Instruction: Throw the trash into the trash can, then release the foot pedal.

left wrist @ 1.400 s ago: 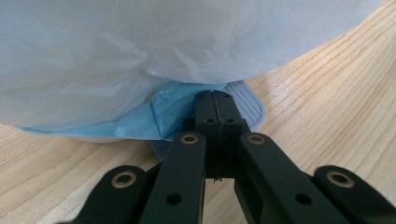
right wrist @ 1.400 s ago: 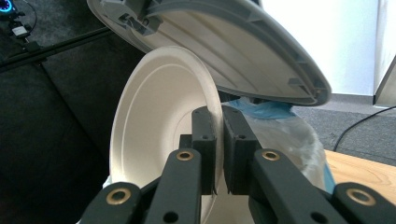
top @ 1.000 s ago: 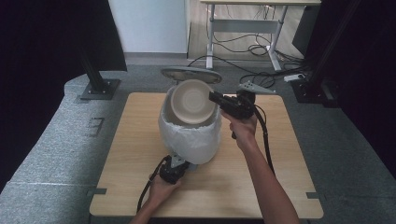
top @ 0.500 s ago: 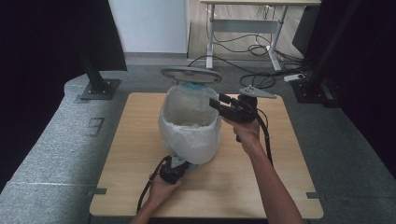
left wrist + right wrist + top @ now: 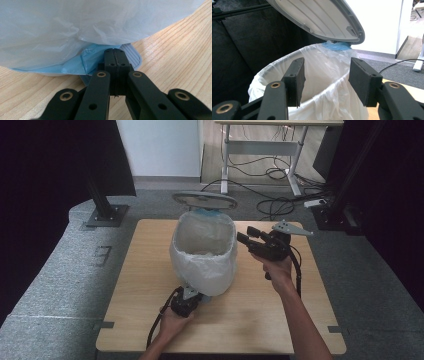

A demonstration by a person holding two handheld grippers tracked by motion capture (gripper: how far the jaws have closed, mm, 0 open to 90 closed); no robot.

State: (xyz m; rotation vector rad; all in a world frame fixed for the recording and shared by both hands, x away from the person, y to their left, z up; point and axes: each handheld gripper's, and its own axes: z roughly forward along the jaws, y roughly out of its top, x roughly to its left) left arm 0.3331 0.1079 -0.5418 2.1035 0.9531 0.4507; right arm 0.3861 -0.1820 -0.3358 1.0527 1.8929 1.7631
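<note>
**Pedal bin open on the table, one gripper on its pedal, one beside its rim**

A wooden table (image 5: 150, 270) carries a bin (image 5: 204, 251) lined with a white plastic bag (image 5: 329, 82), standing near the middle. The bag hangs over the outside and hides almost all of the bin's wall; a strip of blue liner or body shows under it in the left gripper view and at the hinge. The lid (image 5: 204, 200) stands raised at the far side; its ribbed underside (image 5: 319, 17) is cut off at the top of the right gripper view. What lies at the bottom of the bag is hard to make out.

The left gripper (image 5: 115, 53), at the near foot of the bin, has its jaws pressed flat together, tips over the grey ribbed pedal (image 5: 130, 53); whether they press on it cannot be told. The left hand (image 5: 175, 320) is partly under the bag's bulge.

The right gripper (image 5: 248, 236), held in the right hand (image 5: 277, 270) just beside the bin's rim, has its jaws wide apart with nothing between them.
</note>
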